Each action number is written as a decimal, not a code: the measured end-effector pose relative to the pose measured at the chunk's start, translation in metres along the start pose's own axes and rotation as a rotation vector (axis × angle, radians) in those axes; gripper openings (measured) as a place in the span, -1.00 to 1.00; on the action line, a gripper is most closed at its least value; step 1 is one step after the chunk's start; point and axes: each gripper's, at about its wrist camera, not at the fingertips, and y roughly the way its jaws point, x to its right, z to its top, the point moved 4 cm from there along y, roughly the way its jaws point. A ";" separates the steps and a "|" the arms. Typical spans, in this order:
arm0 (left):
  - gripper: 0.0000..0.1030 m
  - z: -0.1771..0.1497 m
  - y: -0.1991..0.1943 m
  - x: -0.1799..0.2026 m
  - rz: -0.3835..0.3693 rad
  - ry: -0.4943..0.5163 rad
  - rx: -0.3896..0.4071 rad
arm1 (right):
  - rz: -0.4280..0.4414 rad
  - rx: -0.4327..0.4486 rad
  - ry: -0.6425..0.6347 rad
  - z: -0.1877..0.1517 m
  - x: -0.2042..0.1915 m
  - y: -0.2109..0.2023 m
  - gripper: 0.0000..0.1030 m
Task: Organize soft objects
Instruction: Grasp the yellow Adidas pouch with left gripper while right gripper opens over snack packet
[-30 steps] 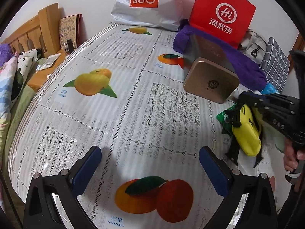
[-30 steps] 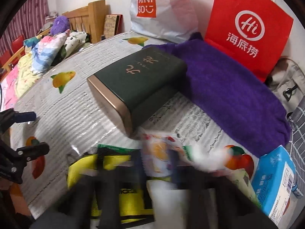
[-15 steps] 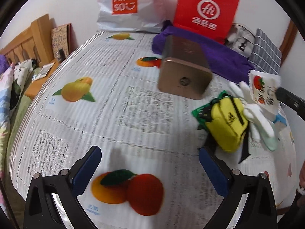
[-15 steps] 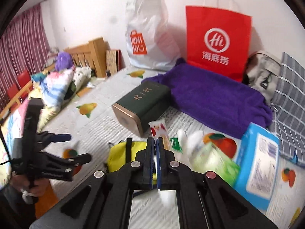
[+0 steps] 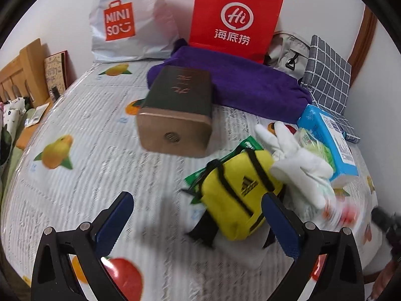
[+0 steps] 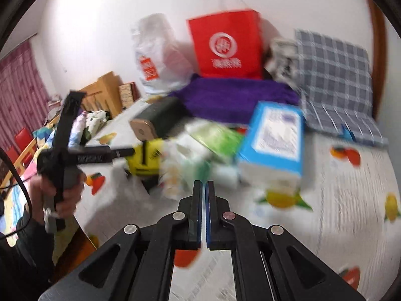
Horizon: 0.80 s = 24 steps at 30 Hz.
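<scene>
A small yellow bag [image 5: 238,195] lies on the table just ahead of my left gripper [image 5: 198,225], whose jaws stand wide open and empty; the right finger overlaps the bag's edge. A white glove [image 5: 295,160] lies to the right of the bag, against a blue tissue box [image 5: 330,140]. A folded purple towel [image 5: 238,82] lies at the back. My right gripper [image 6: 204,183] is shut. In the left wrist view its dark tip [image 5: 383,219] shows at the right edge, with a blurred printed sachet [image 5: 335,210] at it.
A green and gold box [image 5: 178,115] lies on its side mid-table. A red paper bag [image 5: 235,17] and a white plastic bag [image 5: 125,20] stand at the wall, with a grey backpack [image 5: 288,55] and a checked cloth [image 5: 328,75] at the right. A hand [image 6: 60,193] holds the left gripper.
The right gripper lifted a printed sachet out of the pile by the yellow bag and drew back to the right, rolling. The left gripper moved towards the yellow bag, still open.
</scene>
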 end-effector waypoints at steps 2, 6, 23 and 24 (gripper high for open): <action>0.78 0.002 0.012 0.004 0.011 -0.004 -0.020 | -0.005 -0.025 0.032 -0.010 0.010 0.005 -0.84; 0.01 -0.001 0.029 0.005 -0.010 -0.034 -0.058 | 0.078 -0.059 0.045 -0.028 0.006 0.014 -0.22; -0.55 -0.011 0.002 -0.019 -0.086 -0.052 -0.015 | -0.009 -0.105 -0.069 -0.060 -0.075 0.073 0.60; -0.55 -0.012 -0.001 -0.021 -0.085 -0.053 -0.011 | -0.049 -0.100 -0.086 -0.061 -0.076 0.074 0.53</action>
